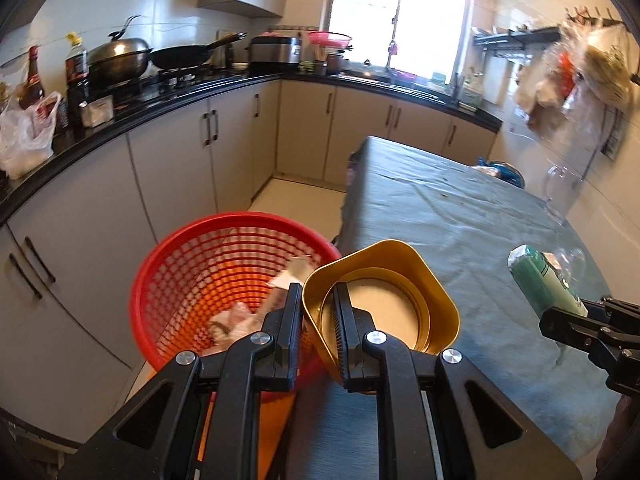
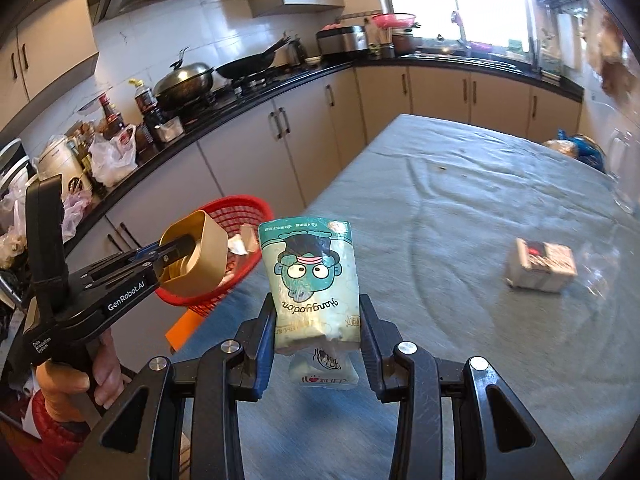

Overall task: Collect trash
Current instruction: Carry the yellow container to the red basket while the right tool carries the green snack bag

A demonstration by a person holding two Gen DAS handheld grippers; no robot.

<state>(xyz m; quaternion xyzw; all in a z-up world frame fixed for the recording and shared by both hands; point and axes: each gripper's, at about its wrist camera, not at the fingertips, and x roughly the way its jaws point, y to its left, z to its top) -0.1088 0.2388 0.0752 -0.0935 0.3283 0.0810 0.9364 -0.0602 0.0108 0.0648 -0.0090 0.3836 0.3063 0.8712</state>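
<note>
Left gripper [image 1: 318,312]: closed on one wall of the gold tin [image 1: 380,300], which is held over the table's left edge, just beside the red basket [image 1: 224,276].
Right gripper [image 2: 318,320]: partly closed, its fingers clamped on the sides of the green snack packet [image 2: 312,280], which is held upright above the table [image 2: 460,208].
Basket: set off the table's left edge, between table and cabinets [image 1: 172,176]; paper scraps are seen inside.
Small box [image 2: 540,266]: lying on the cloth, to the right, well apart from both grippers.
Open room: the middle of the cloth is bare; a narrow floor aisle [image 1: 296,196] runs along the cabinets.
</note>
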